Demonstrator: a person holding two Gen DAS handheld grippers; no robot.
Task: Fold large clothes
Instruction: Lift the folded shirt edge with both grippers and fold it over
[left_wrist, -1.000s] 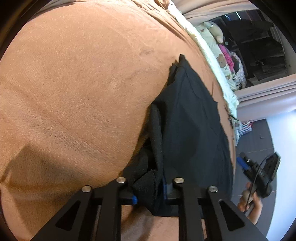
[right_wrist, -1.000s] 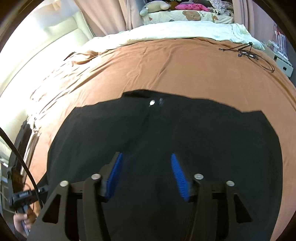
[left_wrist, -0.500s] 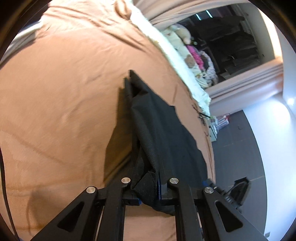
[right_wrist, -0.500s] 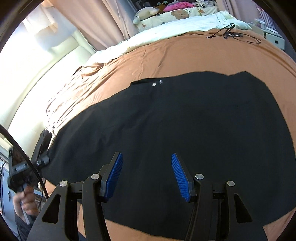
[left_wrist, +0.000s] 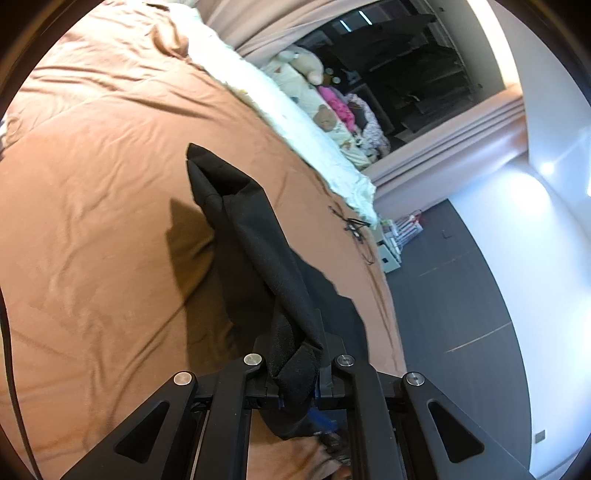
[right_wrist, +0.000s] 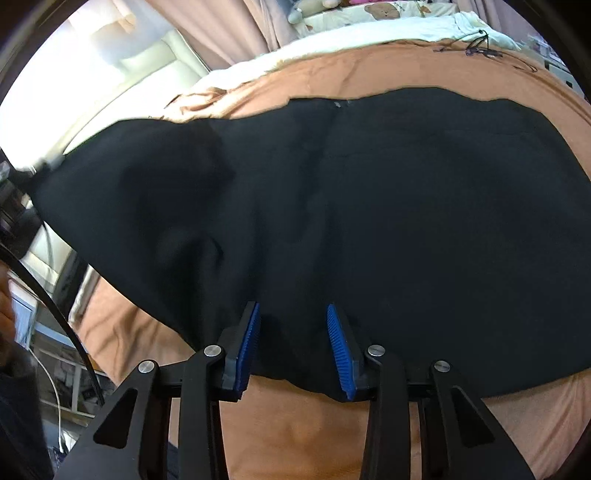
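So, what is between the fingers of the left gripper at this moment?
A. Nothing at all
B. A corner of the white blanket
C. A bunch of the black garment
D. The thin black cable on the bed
C: in the left wrist view the left gripper is clamped on a bunched edge of the black garment, which rises off the brown bedcover towards it.

Both grippers are black linkage frames with triangular cut-outs and round silver screws at the joints. The right gripper (right_wrist: 293, 345) carries ribbed blue pads (right_wrist: 249, 349) on its fingers. The left gripper (left_wrist: 295, 384) shows only a sliver of blue. Left of the right gripper, a black cable (right_wrist: 55, 306) curves downward.
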